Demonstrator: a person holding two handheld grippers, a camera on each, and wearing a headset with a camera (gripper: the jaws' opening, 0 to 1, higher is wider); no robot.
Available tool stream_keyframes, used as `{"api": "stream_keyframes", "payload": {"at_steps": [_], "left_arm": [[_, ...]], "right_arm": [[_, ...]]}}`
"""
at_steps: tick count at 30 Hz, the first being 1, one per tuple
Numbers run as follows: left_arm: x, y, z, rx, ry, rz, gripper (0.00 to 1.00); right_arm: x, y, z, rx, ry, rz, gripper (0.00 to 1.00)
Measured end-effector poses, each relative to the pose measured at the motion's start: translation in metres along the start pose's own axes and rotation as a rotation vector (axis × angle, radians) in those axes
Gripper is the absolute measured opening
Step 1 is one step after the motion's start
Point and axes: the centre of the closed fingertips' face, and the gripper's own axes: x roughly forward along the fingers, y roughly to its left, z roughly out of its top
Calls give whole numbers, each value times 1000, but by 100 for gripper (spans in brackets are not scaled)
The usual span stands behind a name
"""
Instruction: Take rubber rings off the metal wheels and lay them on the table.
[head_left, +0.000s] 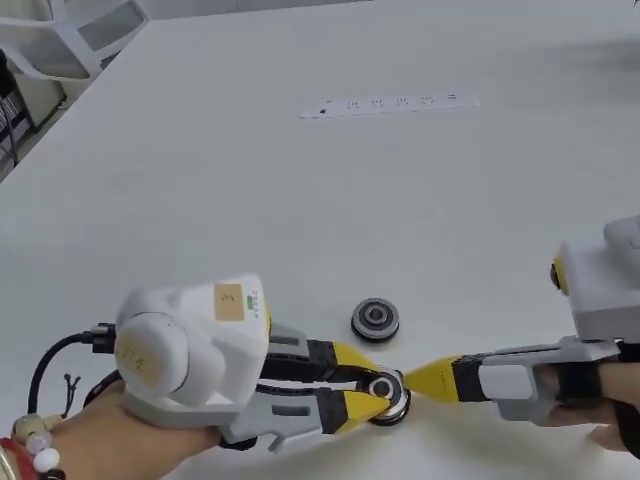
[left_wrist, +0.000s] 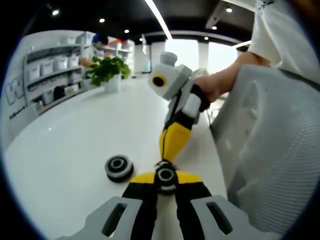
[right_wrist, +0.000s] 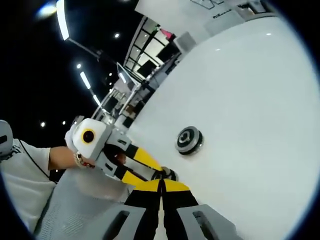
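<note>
Left gripper (head_left: 380, 392) clamps metal wheel (head_left: 391, 396), 6 o'clock on table (head_left: 300, 200) — right gripper (head_left: 415, 382), jaws pinched together, meets rim from 3 o'clock. Rubber ring (head_left: 400, 408) likely soft, stretchy — take outer edge. 2nd wheel (head_left: 375, 320) free at 12 o'clock.

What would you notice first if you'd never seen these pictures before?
Two yellow-tipped grippers meet nose to nose near the front of the white table. The left gripper clamps a small metal wheel with a black rubber ring, and the shut tip of the right gripper touches it. A second ringed metal wheel lies alone just beyond them.
</note>
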Motion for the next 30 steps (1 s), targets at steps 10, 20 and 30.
{"api": "stream_keyframes", "payload": {"at_steps": [10,20,30], "left_arm": [[0,0,0,6,4,1,13],[1,-1,0,12,7,0,13],[2,-1,0,10,5,2,13]], "right_arm": [[0,4,1,18,-4,16,0],[-1,8,1,20,-9,32,0],[0,14,3,45,-17,69,0]]}}
